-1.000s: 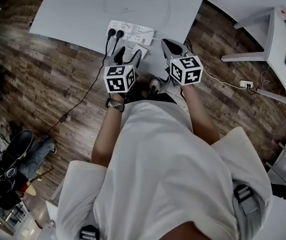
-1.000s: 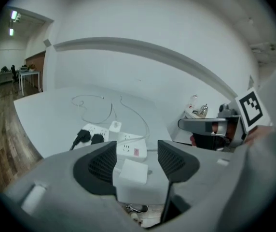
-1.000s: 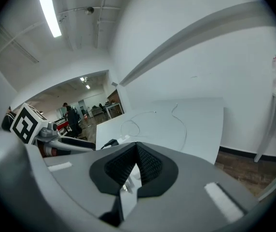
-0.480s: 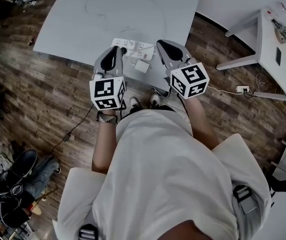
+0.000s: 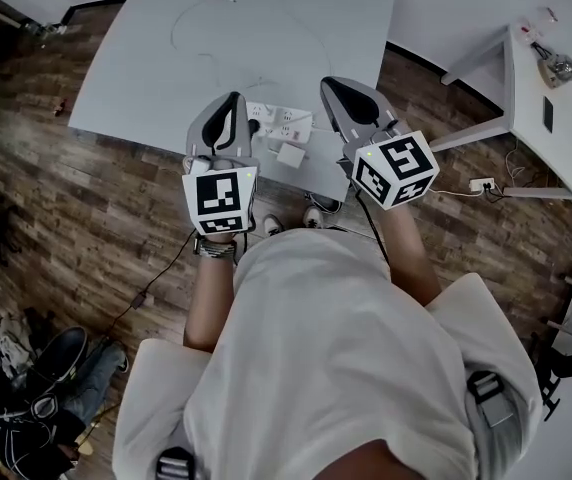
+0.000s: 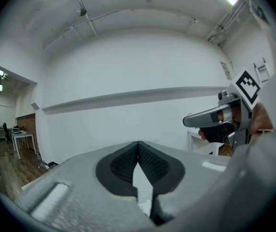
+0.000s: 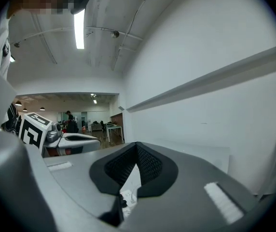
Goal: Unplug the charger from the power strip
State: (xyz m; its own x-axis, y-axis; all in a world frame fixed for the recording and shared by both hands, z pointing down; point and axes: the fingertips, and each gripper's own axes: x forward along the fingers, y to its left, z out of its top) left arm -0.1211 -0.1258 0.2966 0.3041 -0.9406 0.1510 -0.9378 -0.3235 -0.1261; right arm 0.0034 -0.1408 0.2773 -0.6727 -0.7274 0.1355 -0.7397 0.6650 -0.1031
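both the left tongs [image 5: 231,106] — just closed, nothing between them — and the right tongs [image 5: 338,93] are held shut and empty above the table [image 5: 146,68], presumably because the white charger [image 5: 291,155] is seen lying apparently unplugged at 6 o'clock of the power strip [image 5: 281,123].

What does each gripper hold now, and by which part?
Nothing. The jaws of the left gripper have just closed together with nothing between them; the jaws of the right gripper are also shut and empty.

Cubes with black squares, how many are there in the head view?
2. One cube sits on the left gripper, whose empty jaws just closed; the other sits on the right gripper. None seems hidden.
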